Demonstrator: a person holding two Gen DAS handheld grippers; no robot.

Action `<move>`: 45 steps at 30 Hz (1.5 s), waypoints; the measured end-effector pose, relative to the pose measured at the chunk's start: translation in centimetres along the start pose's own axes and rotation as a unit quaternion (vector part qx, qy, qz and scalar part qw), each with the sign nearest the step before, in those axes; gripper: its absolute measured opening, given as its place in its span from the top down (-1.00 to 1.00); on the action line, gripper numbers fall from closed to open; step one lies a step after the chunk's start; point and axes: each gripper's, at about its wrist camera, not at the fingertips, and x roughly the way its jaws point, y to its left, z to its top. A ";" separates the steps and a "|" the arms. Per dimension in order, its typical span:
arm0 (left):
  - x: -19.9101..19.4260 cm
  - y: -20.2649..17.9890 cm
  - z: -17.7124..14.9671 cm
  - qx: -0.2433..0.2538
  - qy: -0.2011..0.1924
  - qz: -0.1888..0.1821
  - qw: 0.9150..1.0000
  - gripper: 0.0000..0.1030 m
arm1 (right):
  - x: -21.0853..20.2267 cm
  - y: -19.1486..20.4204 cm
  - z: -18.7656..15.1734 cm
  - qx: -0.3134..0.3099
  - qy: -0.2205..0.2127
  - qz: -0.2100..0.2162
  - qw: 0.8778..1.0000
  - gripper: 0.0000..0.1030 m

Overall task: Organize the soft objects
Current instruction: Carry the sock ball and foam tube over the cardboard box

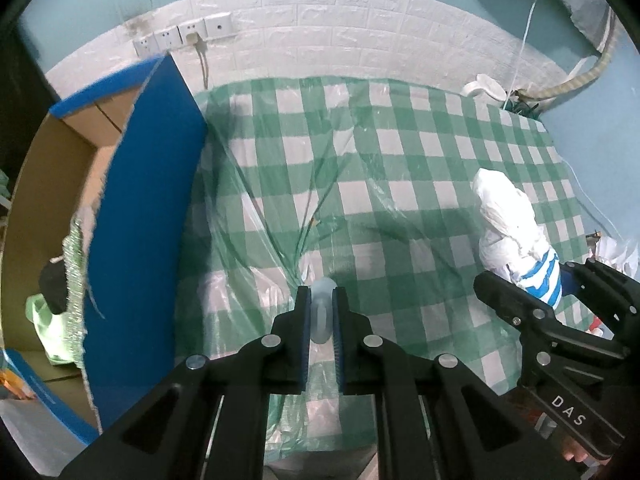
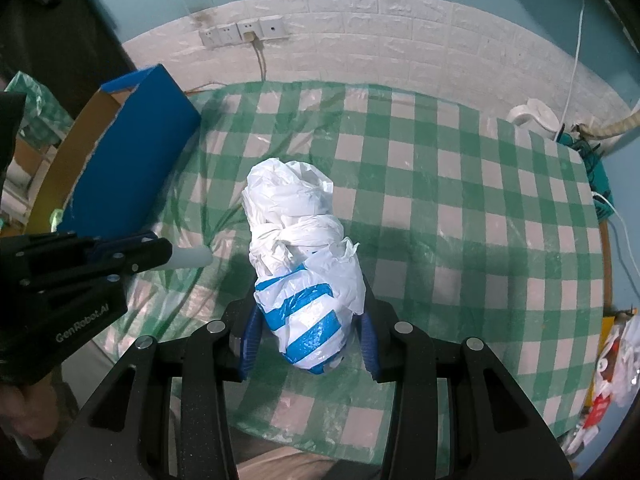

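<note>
My left gripper [image 1: 321, 312] is shut on a pale translucent soft tube [image 1: 321, 314], held above the checked tablecloth; the tube also shows in the right wrist view [image 2: 191, 258], sticking out of the left gripper [image 2: 160, 256]. My right gripper [image 2: 308, 336] is shut on a knotted white plastic bag with blue stripes [image 2: 304, 264], jaws wide around its striped end. The bag [image 1: 514, 232] and right gripper [image 1: 532, 284] show at the right of the left wrist view. A blue cardboard box [image 1: 148, 220] stands open at the left, holding a light green bag [image 1: 52, 320] and a dark item.
The table wears a green-and-white checked cloth [image 2: 460, 220] under clear plastic. A white brick wall with sockets [image 2: 244, 32] is behind. A white object and cables [image 2: 536, 118] sit at the far right corner. Packaged items [image 2: 612, 364] lie beyond the right edge.
</note>
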 end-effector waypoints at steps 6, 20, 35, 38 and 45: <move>-1.8 -0.1 0.3 0.010 -0.021 0.009 1.000 0.81 | -1.5 0.6 0.4 -0.003 -0.012 0.002 1.000 0.21; -5.4 1.3 0.6 0.011 -0.061 0.032 0.998 0.81 | -4.1 3.1 1.8 -0.024 -0.037 0.008 0.999 0.21; -8.5 5.4 0.1 -0.006 -0.095 0.056 0.994 0.81 | -5.2 7.4 3.1 -0.055 -0.049 0.026 0.997 0.21; -8.8 6.4 -0.2 -0.012 -0.098 0.059 0.993 0.81 | -5.0 8.5 3.5 -0.062 -0.050 0.030 0.996 0.21; -9.5 8.7 -0.5 -0.029 -0.105 0.065 0.992 0.81 | -4.7 11.3 4.3 -0.080 -0.048 0.038 0.995 0.21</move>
